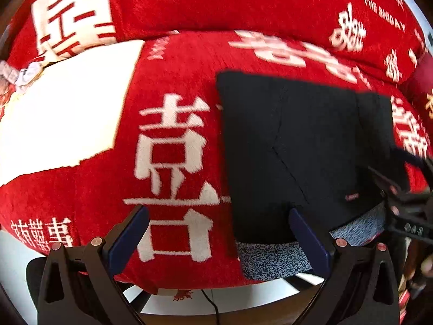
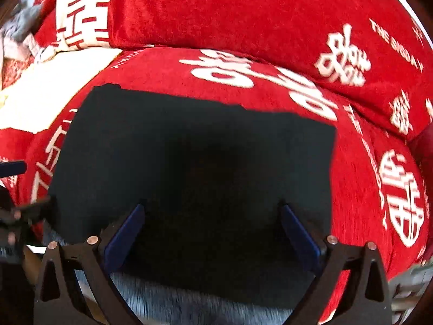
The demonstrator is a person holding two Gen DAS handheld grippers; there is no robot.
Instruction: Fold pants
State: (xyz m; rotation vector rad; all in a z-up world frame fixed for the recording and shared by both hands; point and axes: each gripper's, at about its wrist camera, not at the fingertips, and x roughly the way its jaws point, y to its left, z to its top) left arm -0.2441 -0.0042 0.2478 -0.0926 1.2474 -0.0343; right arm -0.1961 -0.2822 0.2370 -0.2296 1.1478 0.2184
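pants point(image 2: 194, 162) beneath spread right fingers point(image 2: 300, 238)

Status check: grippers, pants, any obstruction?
Left gripper open, right gripper open, both empty. Black pants folded flat on red blanket. Nothing in the way.

Black pants point(image 1: 292, 146) folded into a compact, roughly rectangular stack, lying flat on the red cover point(image 1: 173, 75) with white characters. Grey-speckled waistband point(image 1: 273, 261) at the near edge, peeking out under the black layer. Diagonal seam across the top panel, small tag near the right side. In the right wrist view the pants point(image 2: 194, 162) fill the centre, edges fairly straight.
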